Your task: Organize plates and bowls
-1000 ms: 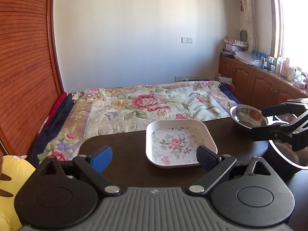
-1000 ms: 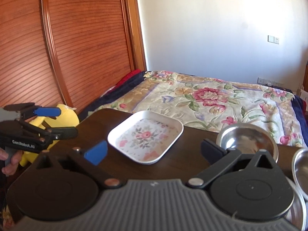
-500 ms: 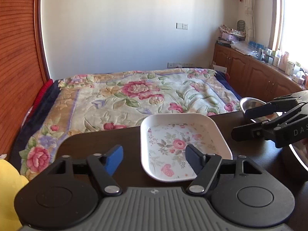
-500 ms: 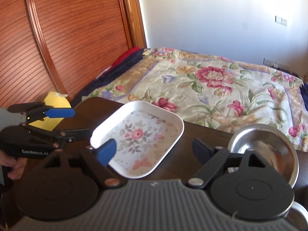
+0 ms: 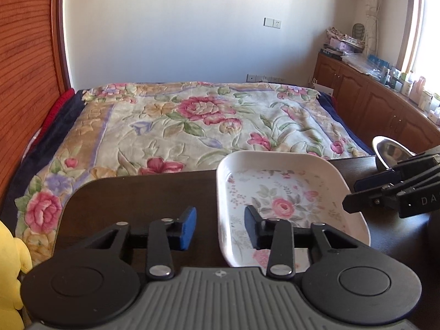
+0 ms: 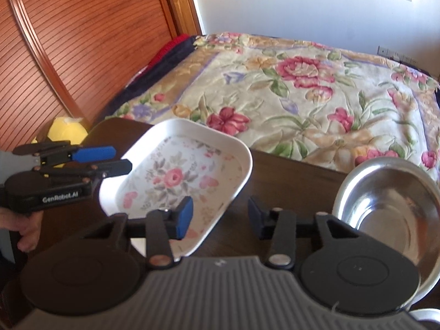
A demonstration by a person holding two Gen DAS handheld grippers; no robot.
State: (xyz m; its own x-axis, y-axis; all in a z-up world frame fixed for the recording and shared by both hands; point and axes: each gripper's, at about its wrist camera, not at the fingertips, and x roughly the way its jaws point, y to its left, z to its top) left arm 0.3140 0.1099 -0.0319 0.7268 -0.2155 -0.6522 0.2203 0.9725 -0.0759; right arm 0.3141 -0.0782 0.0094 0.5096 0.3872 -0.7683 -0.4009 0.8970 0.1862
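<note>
A dark wooden table (image 5: 132,192) carries a white floral tray (image 5: 280,192), the landmark here. A steel bowl (image 6: 385,206) sits right of the tray. The left gripper (image 5: 220,229) straddles the tray's left rim, jaws closing, pads not pressing. The right gripper (image 6: 220,217) straddles its right rim, jaws also closing, not yet gripping.

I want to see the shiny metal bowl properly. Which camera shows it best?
The right wrist view. There the metal bowl fills the right side, its hollow inside and most of its rim visible on the dark table. The left wrist view catches only a sliver of the bowl at the right edge, partly hidden behind the right gripper.
</note>
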